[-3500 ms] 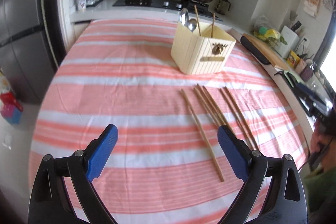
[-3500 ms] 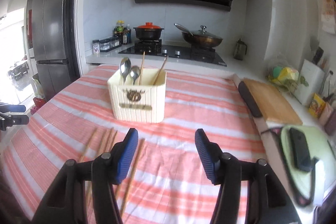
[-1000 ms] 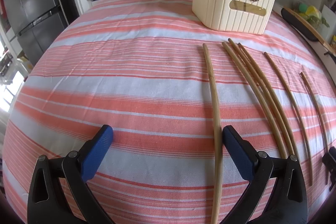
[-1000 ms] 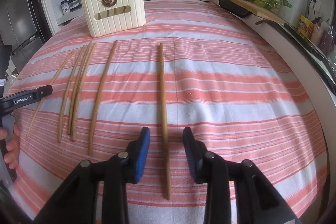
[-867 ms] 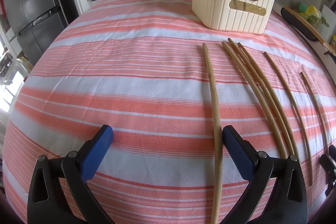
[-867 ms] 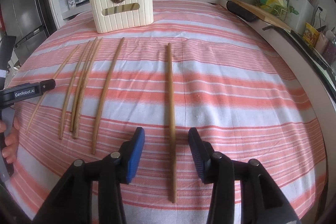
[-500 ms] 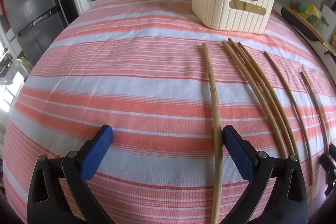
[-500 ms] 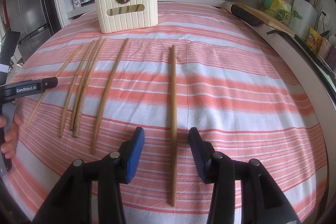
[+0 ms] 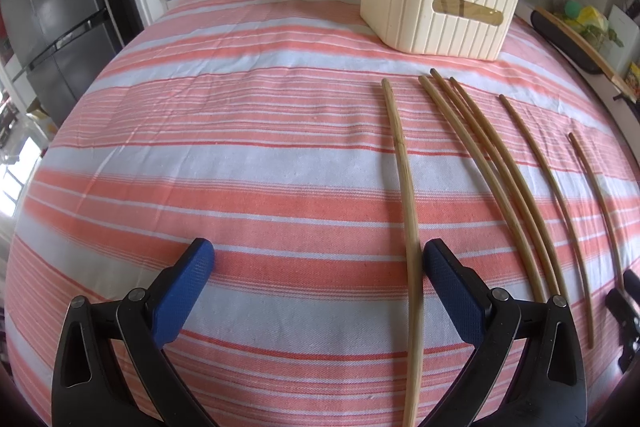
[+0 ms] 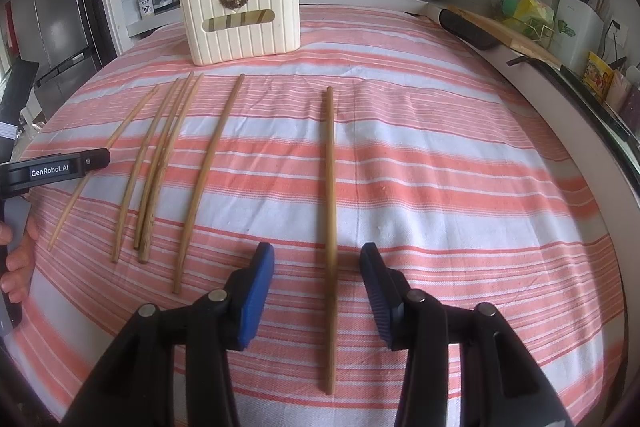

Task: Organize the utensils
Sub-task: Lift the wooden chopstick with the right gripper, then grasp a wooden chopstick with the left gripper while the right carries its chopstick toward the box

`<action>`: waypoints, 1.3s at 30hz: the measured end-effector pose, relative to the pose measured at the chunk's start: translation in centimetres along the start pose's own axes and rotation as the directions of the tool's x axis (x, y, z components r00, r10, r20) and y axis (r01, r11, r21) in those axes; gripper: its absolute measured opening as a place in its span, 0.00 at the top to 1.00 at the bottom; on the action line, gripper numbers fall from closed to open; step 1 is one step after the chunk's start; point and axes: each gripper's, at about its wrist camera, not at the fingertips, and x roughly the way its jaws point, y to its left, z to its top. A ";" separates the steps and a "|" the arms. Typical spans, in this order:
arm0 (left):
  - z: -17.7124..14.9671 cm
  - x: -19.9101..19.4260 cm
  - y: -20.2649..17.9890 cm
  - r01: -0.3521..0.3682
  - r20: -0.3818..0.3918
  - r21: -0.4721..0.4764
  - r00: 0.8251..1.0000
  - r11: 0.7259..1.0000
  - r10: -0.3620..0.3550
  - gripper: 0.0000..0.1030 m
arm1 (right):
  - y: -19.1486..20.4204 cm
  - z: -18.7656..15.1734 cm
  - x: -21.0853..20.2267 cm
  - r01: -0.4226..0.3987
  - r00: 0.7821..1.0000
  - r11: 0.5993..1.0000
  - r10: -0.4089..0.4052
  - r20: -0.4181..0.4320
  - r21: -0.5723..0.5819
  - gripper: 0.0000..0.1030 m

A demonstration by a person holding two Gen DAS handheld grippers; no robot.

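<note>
The left gripper [image 9: 316,267] is hovering low over the striped tablecloth [image 9: 240,163] with its blue pads spread wide and nothing between them but cloth and, just inside the right pad, the leftmost chopstick [image 9: 404,187]. In the left wrist view that stick is running from mid-frame down past the lower edge, close against the right pad but not pinched. To its right a cluster of three chopsticks [image 9: 492,171] is lying nearly touching, then two single ones further right. The cream utensil holder [image 9: 436,11], already carrying spoons and a few sticks, is standing at the upper right of that frame.

In the right wrist view, the right gripper [image 10: 317,283] is straddling the lone chopstick [image 10: 329,227] at lower centre. Its jaws have just been opening a little and are now standing partly apart, with clear gaps on both sides of the stick, so nothing is being gripped.

Judging from this, the step is picking up that lone stick. To do it well, the person should be centring the pads on it, lowering until the tips are brushing the cloth, and closing squarely so the round stick is not rolling out sideways. Gripping nearer the middle would be keeping it from tipping on the way to the holder at the upper left of this view.
</note>
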 end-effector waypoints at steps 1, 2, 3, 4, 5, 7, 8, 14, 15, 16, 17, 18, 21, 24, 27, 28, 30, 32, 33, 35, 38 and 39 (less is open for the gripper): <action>0.4 0.1 0.1 0.027 -0.035 0.033 0.999 0.999 -0.026 0.00 | -0.1 0.3 0.0 -0.006 1.000 1.000 0.006 -0.022 -0.009 0.56; 0.8 0.2 0.3 0.057 -0.075 0.061 0.996 0.997 -0.053 0.00 | -0.2 0.7 0.1 -0.016 0.999 1.000 0.015 -0.052 -0.023 0.55; 1.2 0.2 0.5 0.088 -0.107 0.078 0.991 0.993 -0.079 0.00 | -0.3 1.1 0.2 -0.033 0.996 0.999 0.029 -0.084 -0.038 0.55; 1.7 0.2 0.9 0.122 -0.130 0.083 0.985 0.989 -0.111 0.01 | -0.5 1.4 0.3 -0.052 0.992 0.997 0.046 -0.114 -0.049 0.55; 2.1 0.2 1.1 0.152 -0.148 0.080 0.979 0.985 -0.139 0.01 | -0.8 1.8 0.5 -0.069 0.988 0.996 0.061 -0.139 -0.054 0.55; 3.0 0.4 1.4 0.201 -0.183 0.069 0.965 0.977 -0.186 0.01 | -1.4 2.8 0.9 -0.100 0.980 0.993 0.088 -0.179 -0.060 0.55; 3.5 0.5 1.4 0.220 -0.195 0.068 0.960 0.973 -0.203 0.01 | -1.6 3.4 1.2 -0.118 0.975 0.991 0.104 -0.197 -0.063 0.55; 6.3 2.3 -0.1 0.219 -0.243 0.134 0.953 0.966 -0.182 0.09 | -2.0 7.4 4.2 -0.225 0.930 0.972 0.194 -0.312 -0.066 0.55; 6.8 2.9 -0.5 0.221 -0.258 0.138 0.949 0.966 -0.180 0.12 | -1.7 8.1 4.8 -0.224 0.930 0.971 0.188 -0.317 -0.080 0.56; 7.2 3.3 -0.8 0.214 -0.265 0.144 0.949 0.966 -0.171 0.12 | -1.5 8.8 5.5 -0.215 0.931 0.972 0.175 -0.321 -0.094 0.56; 7.6 3.6 -1.1 0.203 -0.267 0.155 0.951 0.967 -0.157 0.12 | -1.3 9.6 6.3 -0.211 0.930 0.972 0.167 -0.328 -0.104 0.56; 8.0 3.8 -1.4 0.195 -0.271 0.165 0.951 0.967 -0.145 0.15 | -1.1 10.2 7.1 -0.210 0.929 0.972 0.165 -0.332 -0.106 0.56; 9.4 4.5 -2.1 0.184 -0.291 0.179 0.948 0.967 -0.127 0.25 | -0.8 12.5 9.0 -0.202 0.927 0.975 0.161 -0.340 -0.090 0.56; 10.4 4.8 -2.7 0.153 -0.289 0.183 0.953 0.971 -0.095 0.49 | -0.7 14.4 10.5 -0.190 0.926 0.980 0.156 -0.345 -0.067 0.61; 10.7 4.7 -3.0 0.159 -0.273 0.176 0.956 0.971 -0.107 0.90 | -1.0 15.3 11.1 -0.140 0.933 0.989 0.120 -0.339 -0.037 0.82; 10.7 4.6 -3.1 0.156 -0.262 0.173 0.959 0.972 -0.107 0.92 | -1.1 15.4 11.2 -0.127 0.936 0.991 0.109 -0.336 -0.033 0.92; 10.6 4.2 -3.2 0.165 -0.233 0.162 0.964 0.973 -0.125 0.94 | -1.5 15.4 11.2 -0.140 0.937 0.990 0.134 -0.324 0.005 0.93; 10.3 2.9 -2.7 0.190 -0.199 0.137 0.967 0.972 -0.161 0.95 | -2.3 15.2 10.4 -0.156 0.942 0.986 0.165 -0.292 0.053 0.93; 10.2 1.9 -2.3 0.200 -0.174 0.128 0.969 0.971 -0.177 0.95 | -2.6 15.2 9.6 -0.168 0.947 0.983 0.181 -0.265 0.069 0.93; 10.2 -0.5 -1.5 0.216 -0.113 0.123 0.973 0.968 -0.203 0.95 | -3.1 15.2 7.3 -0.194 0.957 0.978 0.206 -0.205 0.077 0.93; 10.3 -4.8 -0.4 0.247 -0.016 0.128 0.969 0.961 -0.247 0.95 | -3.0 15.6 3.0 -0.227 0.967 0.972 0.232 -0.106 0.058 0.93; 10.3 -6.4 0.0 0.261 0.018 0.130 0.964 0.957 -0.265 0.95 | -3.2 15.8 1.5 -0.234 0.969 0.971 0.237 -0.075 0.046 0.93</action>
